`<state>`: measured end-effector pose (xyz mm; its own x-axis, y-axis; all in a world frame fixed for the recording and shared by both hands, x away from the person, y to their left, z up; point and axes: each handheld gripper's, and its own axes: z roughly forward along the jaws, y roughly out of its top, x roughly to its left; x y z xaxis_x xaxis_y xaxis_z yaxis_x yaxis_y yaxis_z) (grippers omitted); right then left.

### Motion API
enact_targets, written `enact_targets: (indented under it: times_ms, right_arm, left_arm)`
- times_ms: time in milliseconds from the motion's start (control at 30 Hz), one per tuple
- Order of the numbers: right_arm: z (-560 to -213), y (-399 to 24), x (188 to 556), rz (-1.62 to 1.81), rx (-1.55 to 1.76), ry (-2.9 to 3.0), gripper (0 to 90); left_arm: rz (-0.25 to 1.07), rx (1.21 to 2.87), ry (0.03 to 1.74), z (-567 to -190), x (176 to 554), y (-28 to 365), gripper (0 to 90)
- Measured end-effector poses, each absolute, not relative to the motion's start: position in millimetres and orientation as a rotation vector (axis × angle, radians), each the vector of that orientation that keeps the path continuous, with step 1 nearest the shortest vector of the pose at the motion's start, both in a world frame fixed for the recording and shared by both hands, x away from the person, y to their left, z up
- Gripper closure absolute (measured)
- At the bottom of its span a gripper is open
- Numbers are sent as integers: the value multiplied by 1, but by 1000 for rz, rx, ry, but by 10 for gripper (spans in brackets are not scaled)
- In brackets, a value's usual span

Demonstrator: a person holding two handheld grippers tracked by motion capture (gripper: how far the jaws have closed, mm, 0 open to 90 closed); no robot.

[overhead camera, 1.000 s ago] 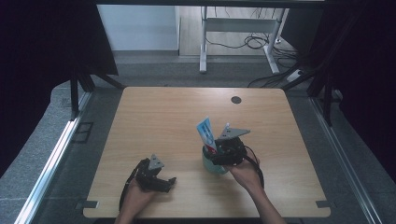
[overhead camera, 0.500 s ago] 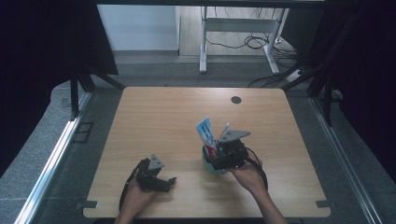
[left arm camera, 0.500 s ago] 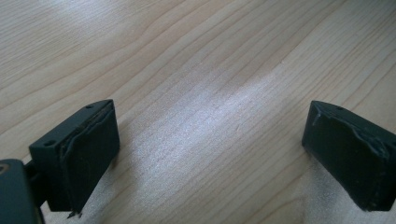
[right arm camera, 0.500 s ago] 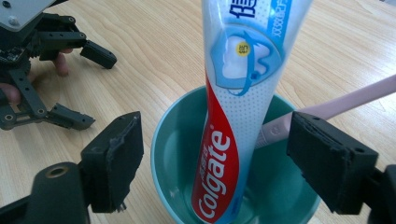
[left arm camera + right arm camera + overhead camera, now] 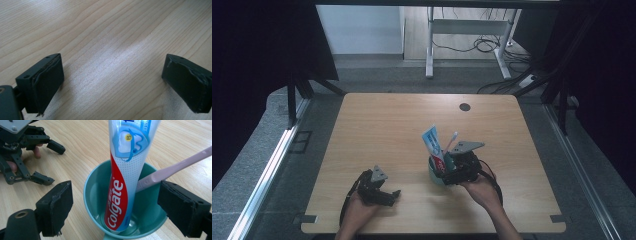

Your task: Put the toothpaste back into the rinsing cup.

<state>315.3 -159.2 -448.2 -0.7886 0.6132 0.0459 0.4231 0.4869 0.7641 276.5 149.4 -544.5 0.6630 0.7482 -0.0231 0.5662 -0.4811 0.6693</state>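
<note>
On the near part of the wooden table (image 5: 377, 125) stands a teal cup (image 5: 93, 187), and in it a Colgate toothpaste tube (image 5: 123, 187) rests cap end down against the bottom, its flat end rising above the rim and leaning away from the person. A pale pink toothbrush (image 5: 170, 168) leans beside the tube, its handle crossing the rim on the cup's right side; which end sits inside the cup is hard to make out. The right gripper (image 5: 113, 211) sits at the cup with its jaws spread wide, one on each side of the bowl and neither touching it, so it grips nothing. In the high view the right hand (image 5: 482, 189) holds this gripper just at the cup's near right side. The left gripper (image 5: 112, 82) is held well apart to the left, low over bare wood near the table's front edge, its jaws also wide apart with nothing between them; the left hand (image 5: 357, 210) wraps it from below.
</note>
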Motion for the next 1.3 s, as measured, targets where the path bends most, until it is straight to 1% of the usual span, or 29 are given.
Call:
enact_targets:
  times_ms: [1300]
  right_arm:
    - [-443,-193,290,1148,877,2490,115]
  left_arm:
    - [356,2216,1015,-545,276,149,39]
